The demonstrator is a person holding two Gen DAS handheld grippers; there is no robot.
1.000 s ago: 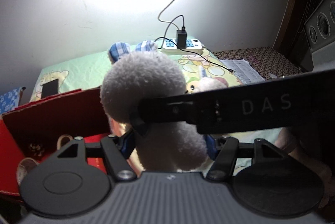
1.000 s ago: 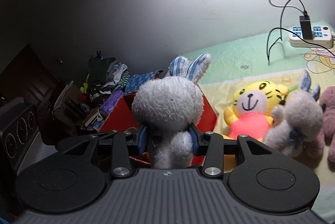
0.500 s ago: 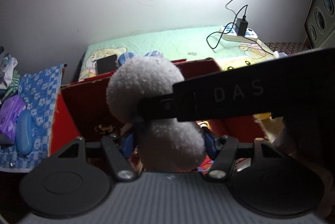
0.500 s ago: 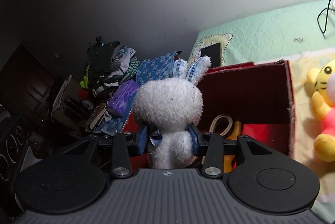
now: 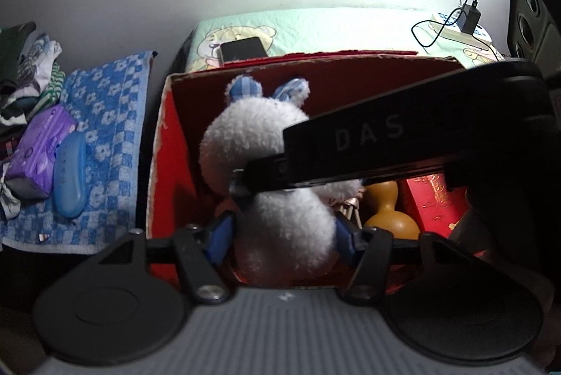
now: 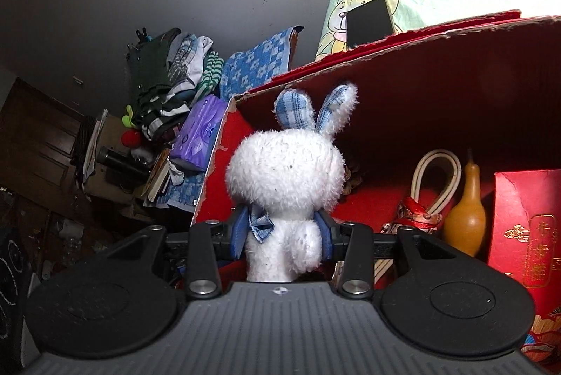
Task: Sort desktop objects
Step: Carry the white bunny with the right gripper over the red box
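Observation:
A white plush bunny (image 5: 252, 143) with blue checked ears hangs over the left part of an open red cardboard box (image 5: 315, 59). My left gripper (image 5: 284, 231) is shut on its round body, blue pads pressing in from both sides. My right gripper (image 6: 282, 233) is shut on the same bunny (image 6: 284, 164) at the neck, beside its blue bow. In the left wrist view the right gripper's black body (image 5: 385, 143) crosses from the right and ends at that neck. The box's far wall (image 6: 438, 77) rises behind the ears.
Inside the box lie a yellow gourd (image 6: 468, 217), a cream rope handle (image 6: 436, 178) and a red gift box (image 6: 526, 220). A phone (image 5: 243, 49) lies on the green sheet behind. Left of the box: blue towel (image 5: 105, 115), purple pack (image 5: 38, 147), blue case (image 5: 70, 175), clothes pile (image 6: 168, 70).
Both grippers have carried the bunny leftwards from over the bed's plush toys to above the red box and lower. The box's inside now fills both views.

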